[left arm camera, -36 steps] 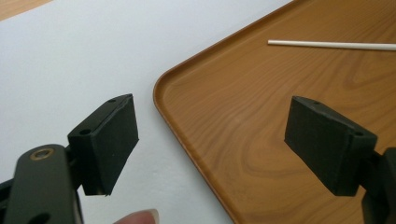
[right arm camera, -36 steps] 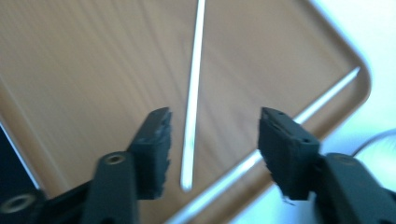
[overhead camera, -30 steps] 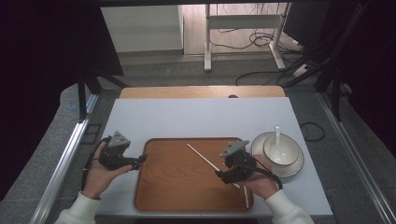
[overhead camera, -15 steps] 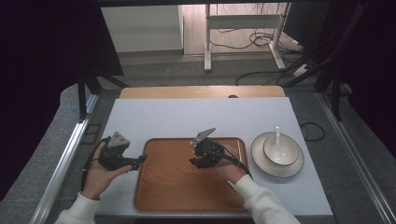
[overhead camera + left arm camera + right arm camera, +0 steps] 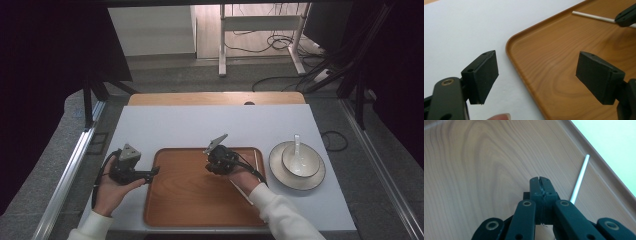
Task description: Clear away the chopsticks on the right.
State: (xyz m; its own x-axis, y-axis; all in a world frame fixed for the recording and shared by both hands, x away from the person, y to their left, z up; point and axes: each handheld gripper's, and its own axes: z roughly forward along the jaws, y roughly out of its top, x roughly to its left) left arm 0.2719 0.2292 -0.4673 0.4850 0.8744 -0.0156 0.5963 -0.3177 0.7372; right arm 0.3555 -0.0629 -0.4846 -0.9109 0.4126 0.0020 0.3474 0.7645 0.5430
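Note:
A thin white stick [image 5: 579, 178] lies aslant on the wooden tray [image 5: 185, 205], and in the high view its lower end [image 5: 242, 194] shows beside the person's right hand. My right gripper [image 5: 212, 165] hovers low over the tray's upper middle. Its jaws have just been closing and now meet [image 5: 540, 186], with nothing seen between them; the stick runs just beside them. The left gripper view has the stick [image 5: 594, 16] with the right gripper's tip over it. My left gripper [image 5: 539, 75] stands open and straddles the tray's left rim [image 5: 524, 75], also seen from above [image 5: 150, 173].
A pale plate [image 5: 277, 172] with a white bowl [image 5: 300, 161] and a spoon [image 5: 297, 142] stands right of the tray on the white tabletop [image 5: 175, 125]. Dark frame rails and cables lie beyond the table's far edge.
My right gripper has moved left from beside the plate to the tray's upper middle and its jaws have shut. The left gripper has stayed put.

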